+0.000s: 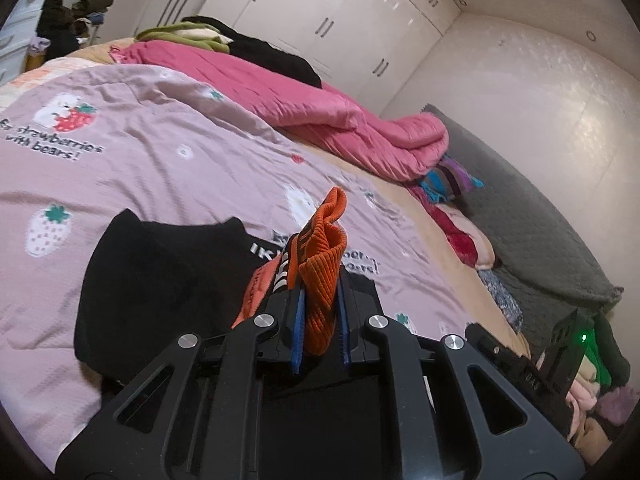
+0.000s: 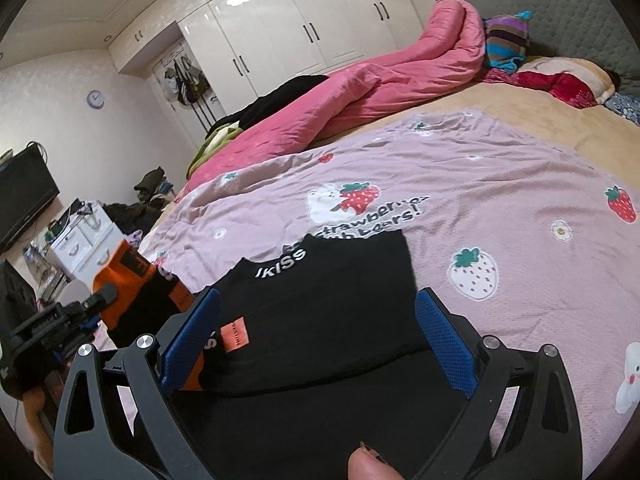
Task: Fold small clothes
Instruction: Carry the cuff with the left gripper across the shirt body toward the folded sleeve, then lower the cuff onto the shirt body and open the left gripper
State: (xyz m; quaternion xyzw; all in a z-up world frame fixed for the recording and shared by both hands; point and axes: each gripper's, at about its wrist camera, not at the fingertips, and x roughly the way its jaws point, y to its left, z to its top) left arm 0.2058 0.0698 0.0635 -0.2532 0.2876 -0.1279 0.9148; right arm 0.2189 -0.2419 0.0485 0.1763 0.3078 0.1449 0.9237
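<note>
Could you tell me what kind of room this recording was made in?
Most likely a home bedroom: a bed with a strawberry-print sheet, a rumpled pink quilt, and white built-in wardrobes along the wall.

- Left gripper (image 1: 320, 312) clamped on orange ribbed cuff (image 1: 322, 264); fabric bunched upward between blue pads (image 1: 297, 332).
- Black garment (image 1: 160, 280), white lettering at collar, lying flat on lilac strawberry-and-bear sheet (image 1: 160, 152).
- Pink quilt (image 1: 320, 108) heaped beyond sheet.
- White wardrobe doors (image 1: 340, 20) behind.
- Grey headboard (image 1: 520, 220) at right.
</note>
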